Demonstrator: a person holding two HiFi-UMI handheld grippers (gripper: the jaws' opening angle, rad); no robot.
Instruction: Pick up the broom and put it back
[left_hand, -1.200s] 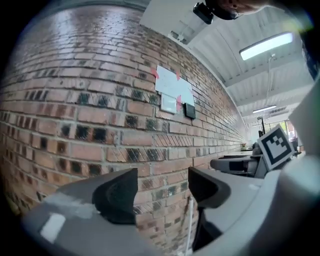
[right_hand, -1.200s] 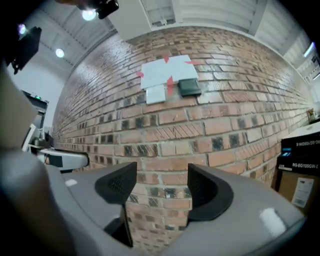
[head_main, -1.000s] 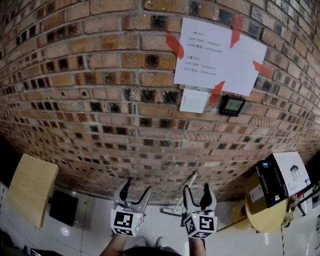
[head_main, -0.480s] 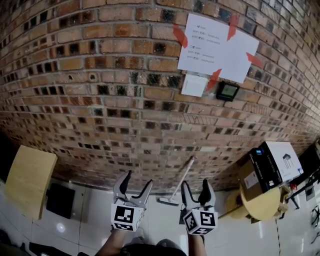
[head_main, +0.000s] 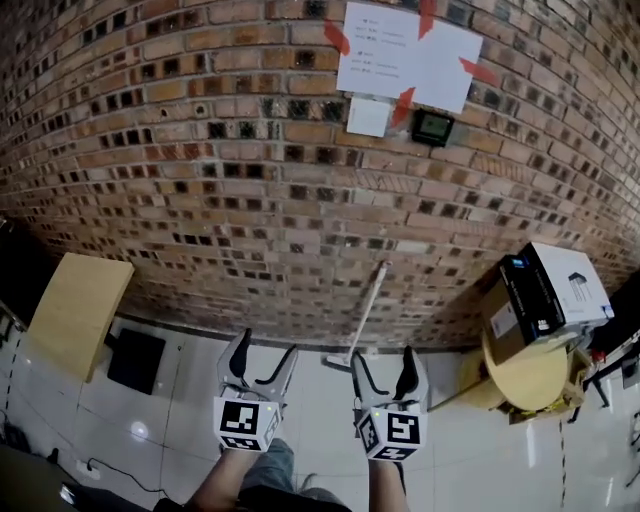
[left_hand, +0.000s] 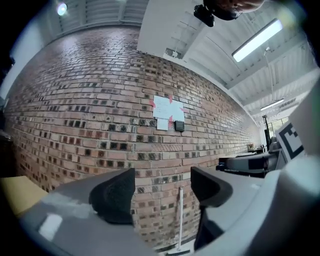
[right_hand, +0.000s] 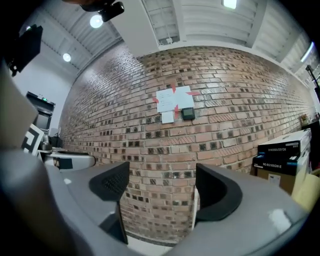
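The broom (head_main: 367, 315) leans against the brick wall, its pale handle slanting up to the right and its head (head_main: 340, 362) on the floor. Both grippers are level and face the wall, a short way back from it. My left gripper (head_main: 265, 350) is open and empty; the broom (left_hand: 180, 215) shows far off between its jaws. My right gripper (head_main: 383, 360) is just right of the broom head and apart from it. Its jaws are opening with nothing between them. In the right gripper view, the handle (right_hand: 194, 210) stands by the right jaw's inner edge.
A black-and-white box (head_main: 550, 295) sits on cartons on a round yellow table (head_main: 525, 385) at the right. A wooden board (head_main: 78, 312) and a black object (head_main: 135, 360) are at the left. A taped paper notice (head_main: 405, 55) hangs high on the wall. The floor is glossy white tile.
Both grippers and the view have drawn back from the wall. The broom stays leaning where it was, now farther from the right gripper.
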